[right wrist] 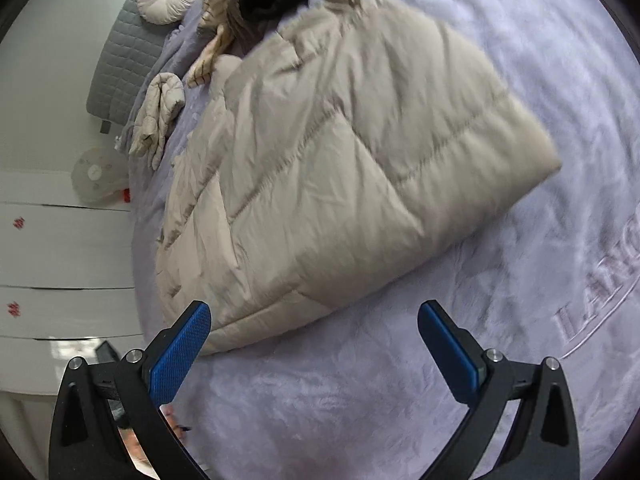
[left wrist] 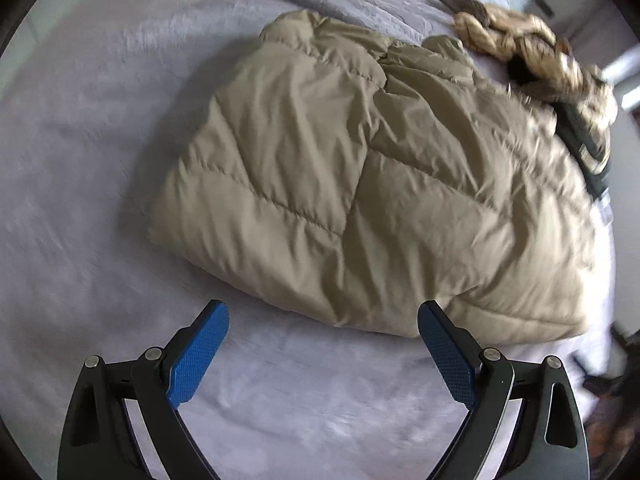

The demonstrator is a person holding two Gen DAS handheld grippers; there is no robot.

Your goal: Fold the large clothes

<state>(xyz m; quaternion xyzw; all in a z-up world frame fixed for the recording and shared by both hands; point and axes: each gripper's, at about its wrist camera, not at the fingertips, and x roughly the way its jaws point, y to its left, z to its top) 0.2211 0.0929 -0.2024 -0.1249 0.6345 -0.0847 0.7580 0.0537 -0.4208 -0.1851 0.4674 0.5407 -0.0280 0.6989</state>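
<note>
Lying folded on the lilac bed (left wrist: 80, 200), a beige quilted coat (left wrist: 360, 184) points its fur-trimmed hood (left wrist: 532, 52) toward the headboard.
Both the left gripper (left wrist: 323, 312) and the right gripper (right wrist: 314, 312) hover with jaws wide, empty.

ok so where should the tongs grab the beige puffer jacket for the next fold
Probably the near hem edge of the beige puffer jacket, coming in low from the near side. That edge lies flat and free on the blanket, while the far end bunches into the fur-trimmed hood. Left tongs and right tongs both stand open just short of it, one toward each near corner.
</note>
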